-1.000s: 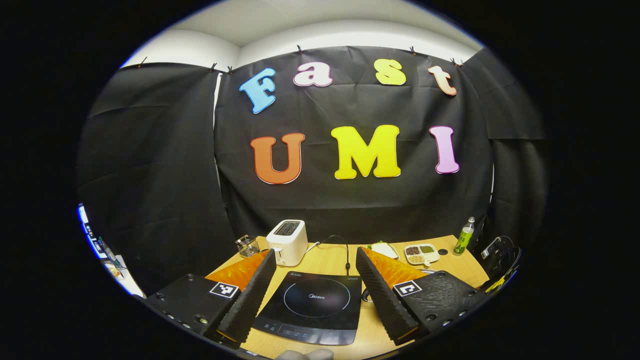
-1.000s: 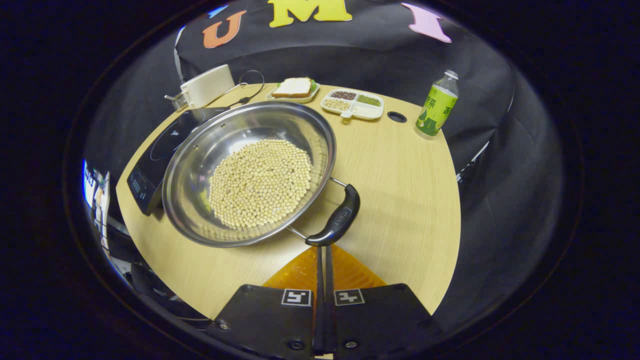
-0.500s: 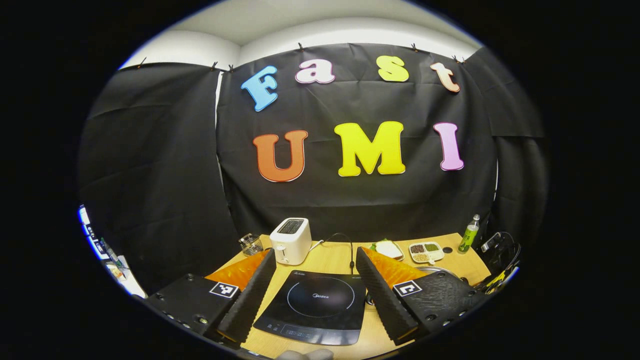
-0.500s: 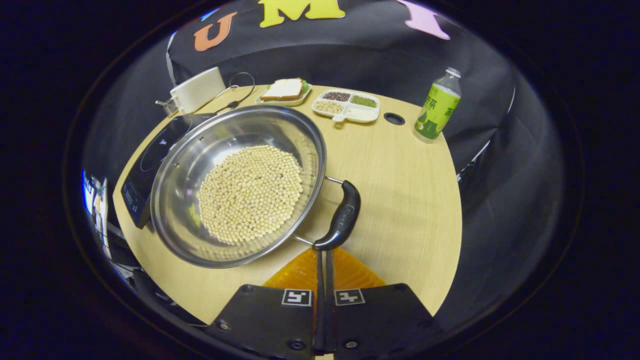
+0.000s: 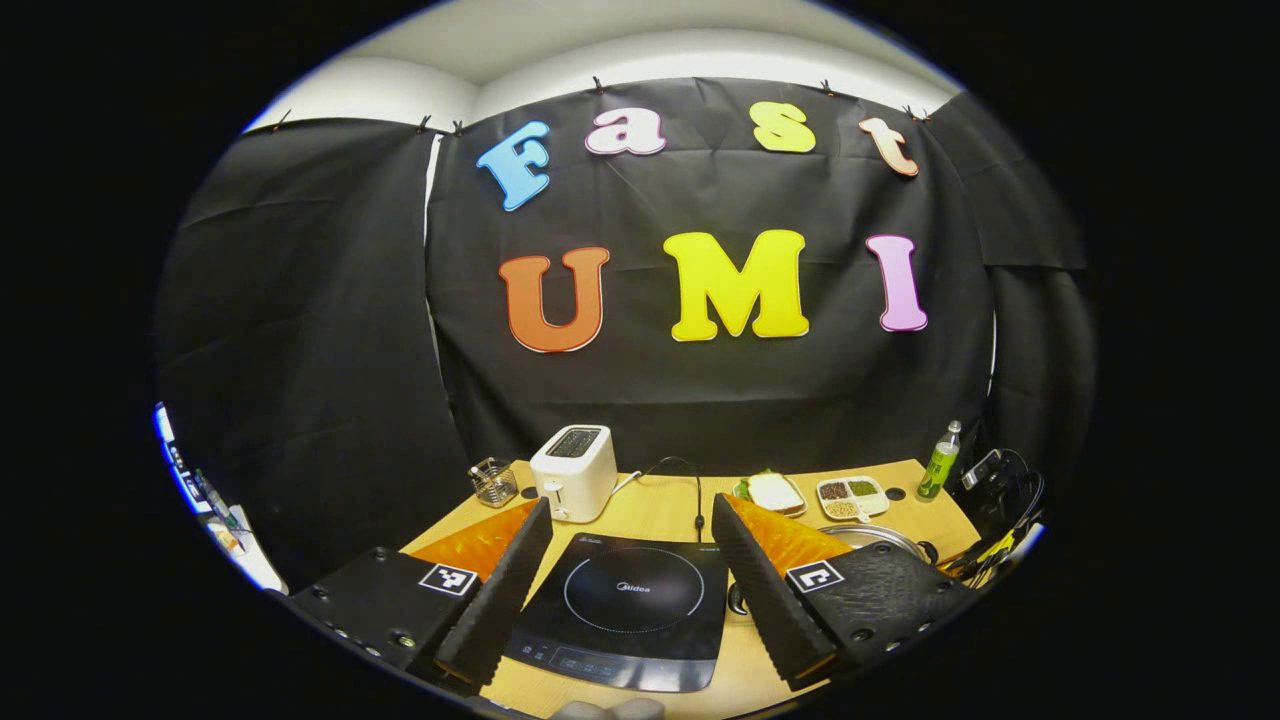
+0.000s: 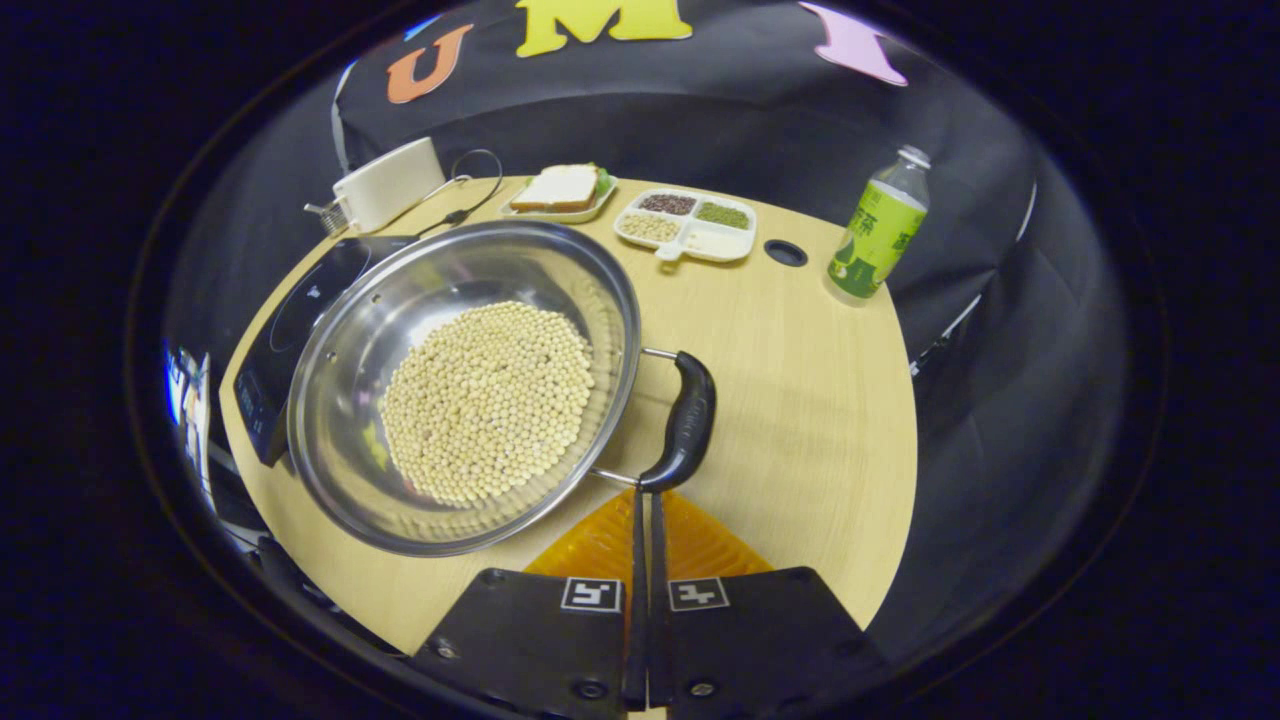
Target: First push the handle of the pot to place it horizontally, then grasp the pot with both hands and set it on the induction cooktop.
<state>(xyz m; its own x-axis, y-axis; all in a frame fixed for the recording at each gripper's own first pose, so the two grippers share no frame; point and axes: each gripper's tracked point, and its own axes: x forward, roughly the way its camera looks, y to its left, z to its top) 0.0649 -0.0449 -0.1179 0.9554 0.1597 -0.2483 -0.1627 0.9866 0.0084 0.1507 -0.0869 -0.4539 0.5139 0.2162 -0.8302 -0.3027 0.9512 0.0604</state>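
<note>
Right hand-held gripper [image 6: 647,500]: fingers pressed together with nothing between them; tips seen touching the near end of the pot handle [image 6: 686,420]; handle lies across, just ahead of the tips. Pot [image 6: 460,385] sits on the worktop [image 6: 800,400] ahead and left of this gripper, a layer of pale beans [image 6: 490,400] in it; its far-left rim overlaps the cooktop [image 6: 300,320]. Further ahead are seen a divided dish [image 6: 685,222], a sandwich plate [image 6: 560,190], a toaster [image 6: 385,185]; a bottle [image 6: 878,238] ahead-right.

Left hand-held gripper [image 5: 625,580]: fingers spread wide, nothing held; cooktop [image 5: 625,605] framed between them on the worktop; toaster [image 5: 573,470] beyond; pot rim [image 5: 880,535] partly seen behind the right finger.
</note>
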